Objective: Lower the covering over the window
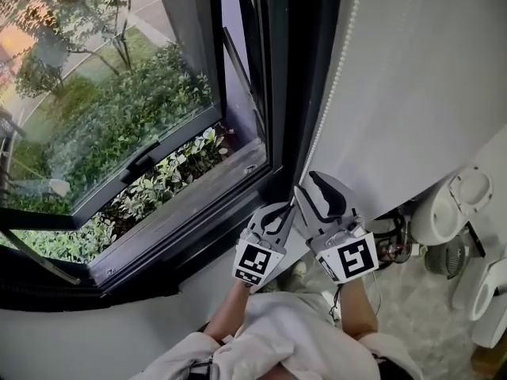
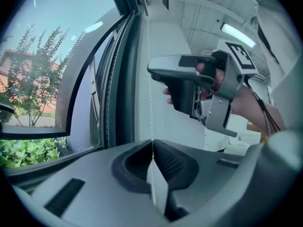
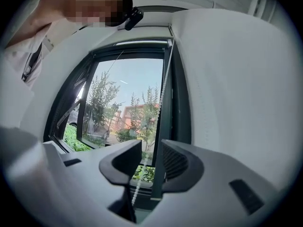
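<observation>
Item one: your left tool (image 2: 152,150), grey plastic body with ribbed black pads, jaws pressed together on the white beaded pull chain (image 1: 329,93); the chain leaves the pinch and runs straight up beside the dark window frame (image 1: 277,93). Item two: your right tool (image 3: 147,162), same make, jaws apart with the same chain passing loose through the gap, touching neither pad so far as can be told. In the head view both tools sit side by side at the frame's lower right corner, right just above left, each gripped by a bare hand. Print: each tool's cube bears a square black-and-white marker pattern and no legible letters or brand. Item three: the window, dark-framed, its hinged glass sash (image 1: 111,77) tilted outward over green leafy shrubs (image 1: 158,188); from the right gripper view the pane shows trees and a reddish building with nothing drawn over it. The covering itself cannot be picked out. White wall (image 1: 420,77) stands right of the chain.
</observation>
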`<action>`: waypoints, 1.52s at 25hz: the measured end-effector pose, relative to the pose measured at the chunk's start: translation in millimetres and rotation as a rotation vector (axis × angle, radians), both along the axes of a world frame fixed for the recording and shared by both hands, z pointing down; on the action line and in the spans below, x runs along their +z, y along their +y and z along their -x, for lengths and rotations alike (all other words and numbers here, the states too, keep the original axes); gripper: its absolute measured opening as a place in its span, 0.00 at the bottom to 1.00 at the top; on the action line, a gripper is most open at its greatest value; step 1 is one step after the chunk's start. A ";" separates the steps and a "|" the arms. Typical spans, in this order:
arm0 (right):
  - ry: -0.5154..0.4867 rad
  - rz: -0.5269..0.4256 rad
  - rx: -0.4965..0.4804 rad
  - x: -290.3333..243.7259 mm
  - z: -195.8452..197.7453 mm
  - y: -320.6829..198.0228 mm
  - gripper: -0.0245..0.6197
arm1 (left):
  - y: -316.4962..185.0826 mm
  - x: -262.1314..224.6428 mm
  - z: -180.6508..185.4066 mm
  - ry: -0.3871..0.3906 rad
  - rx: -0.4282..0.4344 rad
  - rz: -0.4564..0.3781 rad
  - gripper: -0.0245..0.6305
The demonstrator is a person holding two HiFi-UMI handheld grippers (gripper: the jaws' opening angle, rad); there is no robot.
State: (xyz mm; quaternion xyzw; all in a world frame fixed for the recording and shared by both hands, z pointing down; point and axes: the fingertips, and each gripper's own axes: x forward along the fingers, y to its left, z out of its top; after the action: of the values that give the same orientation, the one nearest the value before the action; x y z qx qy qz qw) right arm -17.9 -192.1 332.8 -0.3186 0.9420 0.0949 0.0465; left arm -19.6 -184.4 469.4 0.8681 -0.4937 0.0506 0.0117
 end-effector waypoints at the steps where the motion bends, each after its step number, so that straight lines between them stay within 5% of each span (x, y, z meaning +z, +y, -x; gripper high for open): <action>1: -0.003 -0.004 -0.007 -3.0 3.1 0.2 0.23 | 2.1 0.2 -0.8 0.003 0.004 0.000 0.07; 5: -0.019 -0.007 -0.006 -7.4 10.0 3.8 0.04 | 10.5 0.6 -3.6 0.015 0.022 -0.004 0.07; 16: -0.090 0.052 -0.005 5.5 7.0 13.1 0.03 | 20.6 12.2 -2.1 0.031 0.053 -0.001 0.07; 38: -0.019 0.279 -0.019 120.1 20.3 24.3 0.03 | 38.3 126.5 -2.6 -0.023 0.088 0.213 0.07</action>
State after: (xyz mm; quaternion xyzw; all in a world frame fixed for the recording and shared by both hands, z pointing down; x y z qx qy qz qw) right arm -38.2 -167.7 452.9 -0.3141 0.9484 -0.0405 0.0115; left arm -17.1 -146.1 595.8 0.8820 -0.4472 0.1131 0.0962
